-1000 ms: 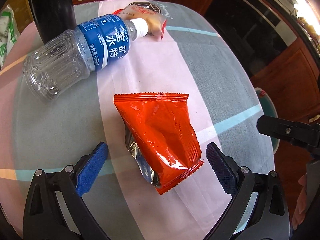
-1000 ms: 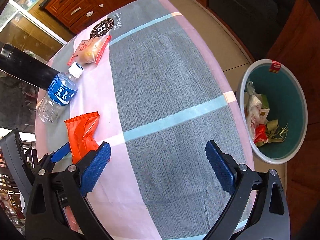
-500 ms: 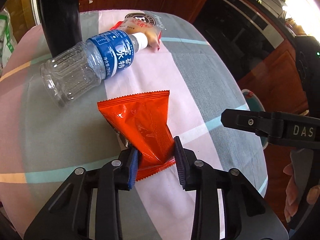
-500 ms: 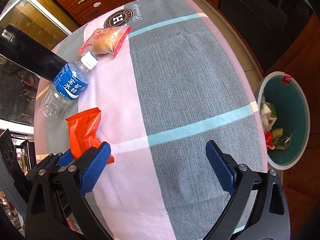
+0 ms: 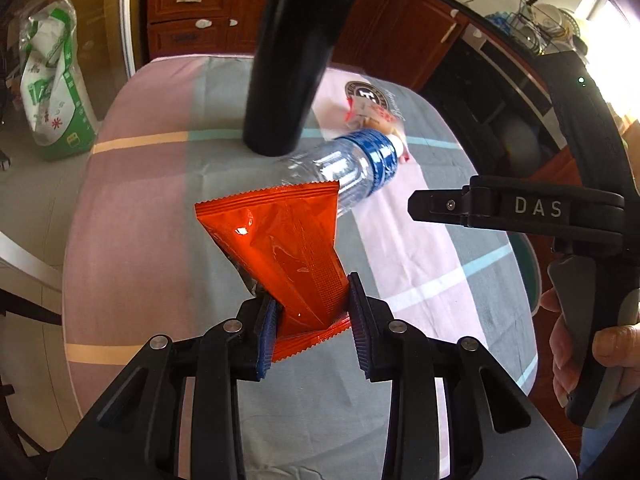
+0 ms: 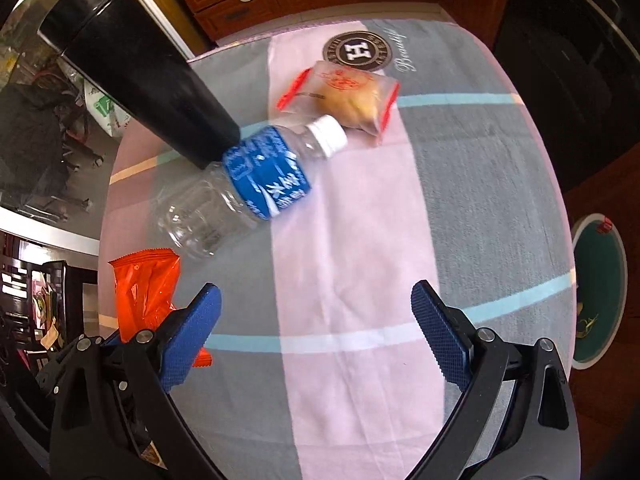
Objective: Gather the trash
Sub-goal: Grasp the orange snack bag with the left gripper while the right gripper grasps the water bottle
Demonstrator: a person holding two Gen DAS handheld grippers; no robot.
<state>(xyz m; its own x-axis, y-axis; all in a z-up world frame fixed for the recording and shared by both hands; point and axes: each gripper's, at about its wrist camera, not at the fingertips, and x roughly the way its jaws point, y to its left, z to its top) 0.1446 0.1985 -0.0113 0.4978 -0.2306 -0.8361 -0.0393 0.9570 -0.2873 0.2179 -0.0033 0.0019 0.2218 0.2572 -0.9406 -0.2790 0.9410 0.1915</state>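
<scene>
My left gripper (image 5: pixel 314 332) is shut on an orange snack wrapper (image 5: pixel 286 248) and holds it lifted above the table; the wrapper also shows in the right wrist view (image 6: pixel 146 292) at lower left. My right gripper (image 6: pixel 316 332) is open and empty above the tablecloth. An empty clear water bottle (image 6: pixel 248 188) with a blue label lies on its side ahead of it; it also shows in the left wrist view (image 5: pixel 352 164). A clear pastry packet (image 6: pixel 344 96) with red ends lies beyond the bottle's cap.
A tall black flask (image 6: pixel 136 72) stands at the back left of the round table (image 6: pixel 480 200), touching the bottle. A teal trash bin (image 6: pixel 598 292) with a white rim sits on the floor to the right. Wooden cabinets (image 5: pixel 188 8) stand behind.
My left gripper has lifted the orange wrapper off the table after closing on it. My right gripper has swung left, toward the bottle and packet, staying open.
</scene>
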